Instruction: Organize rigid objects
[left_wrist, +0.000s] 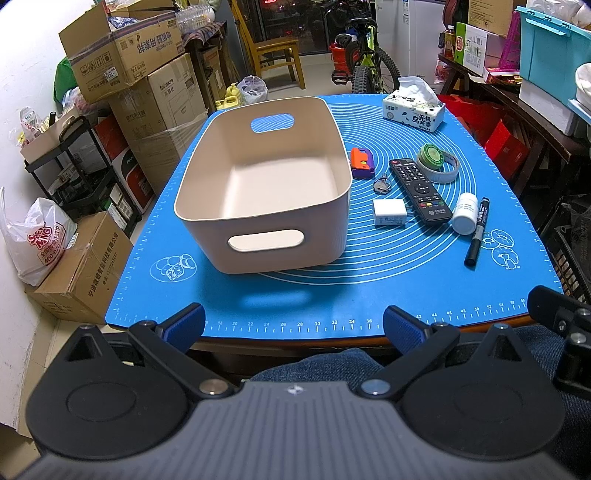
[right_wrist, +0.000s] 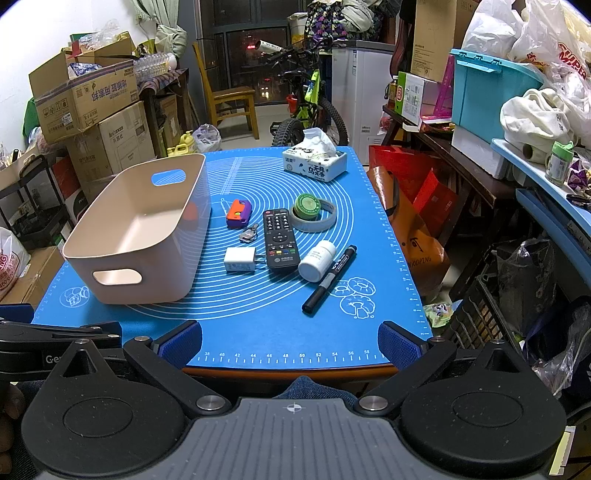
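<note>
Presently we hold both tools, left (left_wrist: 293, 325) and right (right_wrist: 290, 341), released at lower frame; bin (left_wrist: 258, 206) empty centre-left, remote (left_wrist: 421, 190) and bottle (left_wrist: 466, 213) crowded mid-right, where a grasp may roll the bottle.

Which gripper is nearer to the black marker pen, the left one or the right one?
Right, as far as the views show. The right gripper hovers open at the table edge just short of the black marker pen. The left gripper waits open before the bin, the pen far to its right.
</note>
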